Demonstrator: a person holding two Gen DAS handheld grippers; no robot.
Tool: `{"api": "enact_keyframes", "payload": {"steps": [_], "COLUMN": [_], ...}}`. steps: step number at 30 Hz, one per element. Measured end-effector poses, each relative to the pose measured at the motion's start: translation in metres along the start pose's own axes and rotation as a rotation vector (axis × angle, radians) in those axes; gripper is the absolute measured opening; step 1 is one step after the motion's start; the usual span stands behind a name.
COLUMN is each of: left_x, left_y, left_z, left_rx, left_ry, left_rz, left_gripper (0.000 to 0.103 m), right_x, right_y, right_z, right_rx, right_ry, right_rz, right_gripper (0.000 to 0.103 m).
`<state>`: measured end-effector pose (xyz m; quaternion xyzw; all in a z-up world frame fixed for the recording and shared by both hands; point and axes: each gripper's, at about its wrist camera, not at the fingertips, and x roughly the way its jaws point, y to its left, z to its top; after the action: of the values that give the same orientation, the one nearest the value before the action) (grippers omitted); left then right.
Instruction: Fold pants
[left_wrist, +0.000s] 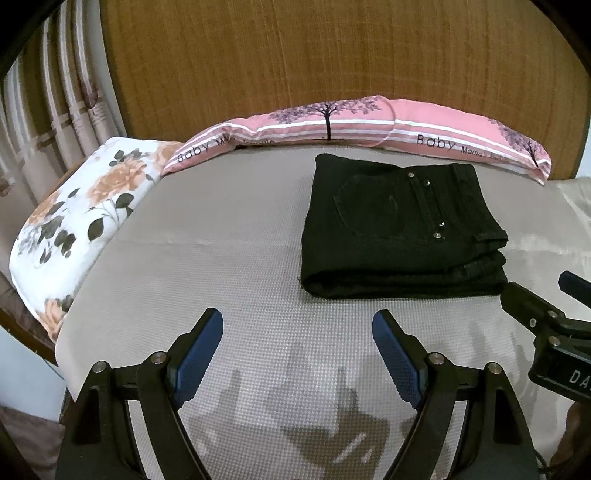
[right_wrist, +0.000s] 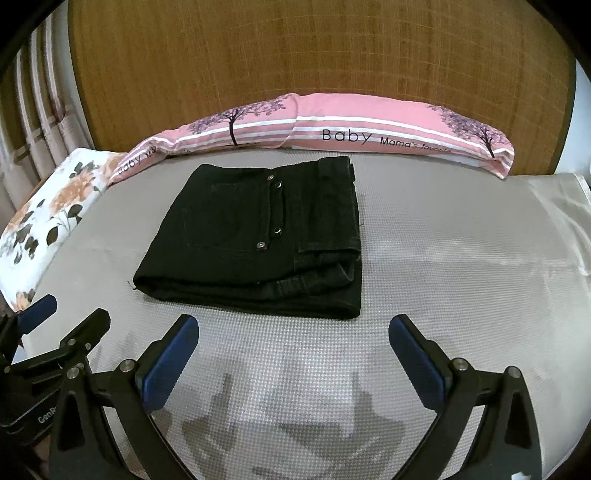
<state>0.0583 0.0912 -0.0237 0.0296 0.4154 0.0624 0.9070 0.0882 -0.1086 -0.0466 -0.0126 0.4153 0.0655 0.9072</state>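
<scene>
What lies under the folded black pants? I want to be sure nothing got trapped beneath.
The black pants rest on the grey textured bed cover, which shows all around them. The patch directly beneath is covered, so anything trapped there cannot be seen.

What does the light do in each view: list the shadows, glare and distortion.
Left wrist view: gripper shadows fall on the grey bed cover, the headboard bows from fisheye, corners vignette black. Right wrist view: similar shadows below the black pants, a pale sheen on the satin sheet at right, both sharp.

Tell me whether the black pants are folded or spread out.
Folded: the black pants lie as a compact rectangle, stacked layers showing along the near edge.
</scene>
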Motion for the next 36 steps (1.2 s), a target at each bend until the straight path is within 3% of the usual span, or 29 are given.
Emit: {"api": "enact_keyframes", "payload": {"steps": [36], "left_x": [0.01], "left_y": [0.001], "left_z": [-0.002], "left_rx": [0.012], "left_ry": [0.018], "left_rz": [0.003], "left_gripper": [0.083], "right_x": [0.014], "right_y": [0.002], "right_z": [-0.005], "right_rx": [-0.014], "right_ry": [0.047], "right_rz": [0.012], "right_gripper": [0.102]}}
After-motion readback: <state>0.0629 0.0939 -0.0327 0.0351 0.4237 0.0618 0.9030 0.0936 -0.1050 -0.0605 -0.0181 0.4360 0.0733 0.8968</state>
